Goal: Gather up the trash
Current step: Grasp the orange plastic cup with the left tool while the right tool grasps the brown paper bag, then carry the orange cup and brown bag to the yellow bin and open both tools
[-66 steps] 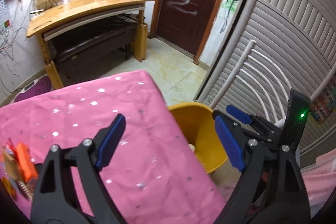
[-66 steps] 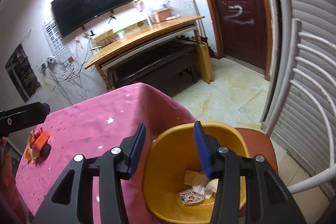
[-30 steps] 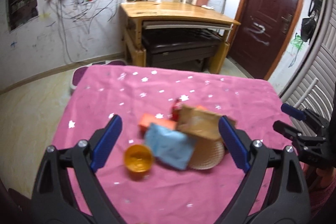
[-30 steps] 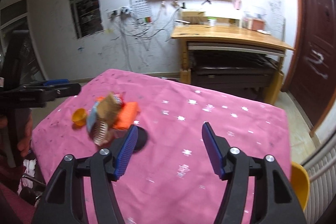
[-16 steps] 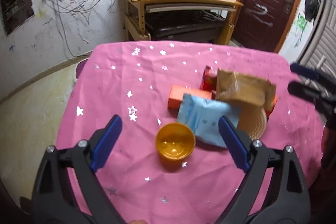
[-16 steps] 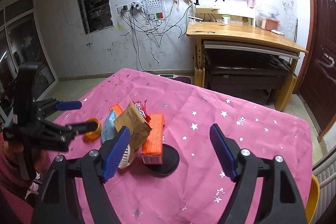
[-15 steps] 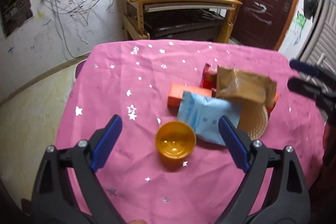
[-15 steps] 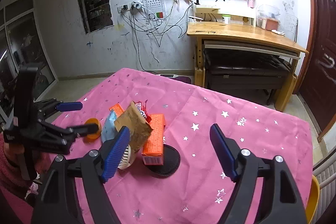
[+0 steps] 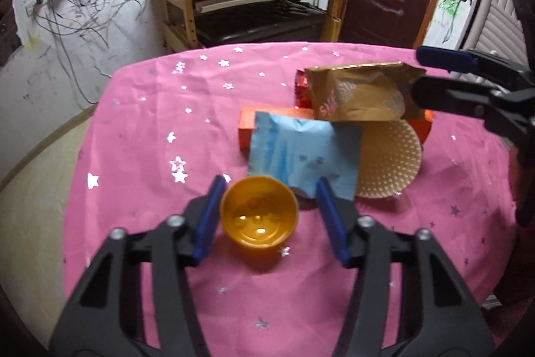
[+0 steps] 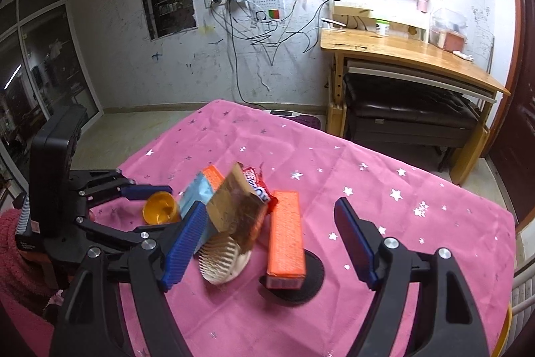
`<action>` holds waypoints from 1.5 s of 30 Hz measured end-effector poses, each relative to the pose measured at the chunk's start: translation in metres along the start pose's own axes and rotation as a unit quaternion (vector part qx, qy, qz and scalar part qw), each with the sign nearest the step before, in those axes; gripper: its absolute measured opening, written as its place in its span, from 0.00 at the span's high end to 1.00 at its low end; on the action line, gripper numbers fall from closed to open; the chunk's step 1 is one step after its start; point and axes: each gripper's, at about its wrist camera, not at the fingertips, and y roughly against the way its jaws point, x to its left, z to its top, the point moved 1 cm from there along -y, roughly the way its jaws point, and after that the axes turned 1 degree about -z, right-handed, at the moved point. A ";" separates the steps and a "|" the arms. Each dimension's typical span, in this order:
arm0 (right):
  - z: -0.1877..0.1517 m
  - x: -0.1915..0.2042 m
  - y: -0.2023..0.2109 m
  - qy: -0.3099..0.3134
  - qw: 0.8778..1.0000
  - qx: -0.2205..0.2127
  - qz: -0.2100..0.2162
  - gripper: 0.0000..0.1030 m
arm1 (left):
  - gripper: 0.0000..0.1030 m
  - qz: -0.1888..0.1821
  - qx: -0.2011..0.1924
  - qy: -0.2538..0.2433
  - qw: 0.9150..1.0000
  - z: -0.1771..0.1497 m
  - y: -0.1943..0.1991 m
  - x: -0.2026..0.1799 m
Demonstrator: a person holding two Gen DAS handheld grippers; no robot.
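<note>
Pink star-print cloth (image 9: 140,129) is covering our table; a wooden desk (image 10: 411,52) is standing behind it. We are counting one orange cup (image 9: 259,215), one blue pouch (image 9: 301,153), one brown packet (image 9: 361,92), one red wrapper (image 10: 257,183), two orange boxes, one bristled round brush (image 10: 220,260) and one black disc (image 10: 301,283). Everything is clustering just right of the cup, leaving bare cloth left of it toward the table edge. Our left gripper (image 9: 267,216) is closing its jaws around the cup, pads not yet pressing. Our right gripper (image 10: 267,243) is hovering spread, pinching nothing, over the pile beyond the cup.
</note>
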 end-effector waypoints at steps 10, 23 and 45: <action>0.005 0.013 -0.017 0.018 1.000 0.015 0.000 0.29 | 0.61 -0.010 -0.001 0.008 1.000 -0.008 0.005 0.006; 0.006 0.015 -0.042 0.013 0.999 0.046 -0.010 0.77 | 0.62 -0.017 -0.019 0.027 0.999 -0.019 0.018 0.017; 0.008 0.001 0.018 -0.024 0.999 -0.030 0.002 0.96 | 0.62 -0.001 -0.052 0.018 0.998 -0.005 0.050 -0.006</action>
